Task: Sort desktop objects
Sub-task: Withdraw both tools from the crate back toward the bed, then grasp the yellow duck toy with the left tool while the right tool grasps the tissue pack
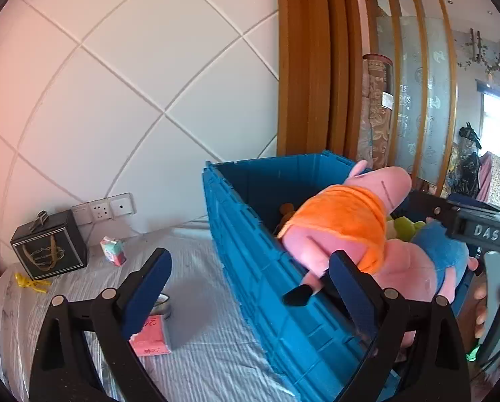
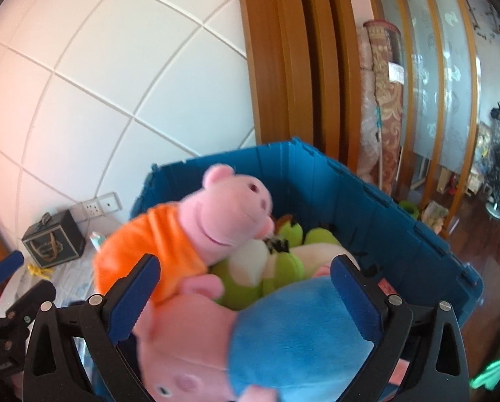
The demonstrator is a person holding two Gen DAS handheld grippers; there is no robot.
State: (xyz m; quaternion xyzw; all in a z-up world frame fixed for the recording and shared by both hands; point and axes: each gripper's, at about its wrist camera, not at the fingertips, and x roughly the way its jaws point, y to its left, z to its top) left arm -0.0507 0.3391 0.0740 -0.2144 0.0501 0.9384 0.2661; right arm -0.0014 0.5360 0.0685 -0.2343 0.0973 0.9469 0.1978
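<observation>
Step in hand: plush pigs (image 2: 189, 234) were dropped into the blue crate (image 1: 250, 251). Right tongs (image 2: 243, 288) stood spread, gripping nothing; left tongs (image 1: 250, 278) spread, empty. Next likely called for fetching remaining desk items.

Up and ahead of your left gripper (image 1: 250, 258): white wall (image 1: 116, 100), padded panels set in a diagonal grid. Low on it, ahead-left, a row of socket plates (image 1: 102, 209). Straight ahead and above, a wooden door frame (image 1: 310, 67), several mouldings deep. Right of that, rolled patterned rugs (image 1: 378, 107) stand upright, just beside a frosted glass screen (image 1: 414, 83) with wooden slats. Under and left of the gripper, a pale striped cloth (image 1: 199, 335) covers the surface. Far right of your right gripper (image 2: 246, 261) and lower: dark glossy wood floor (image 2: 477, 234), clutter there too blurred to name.
</observation>
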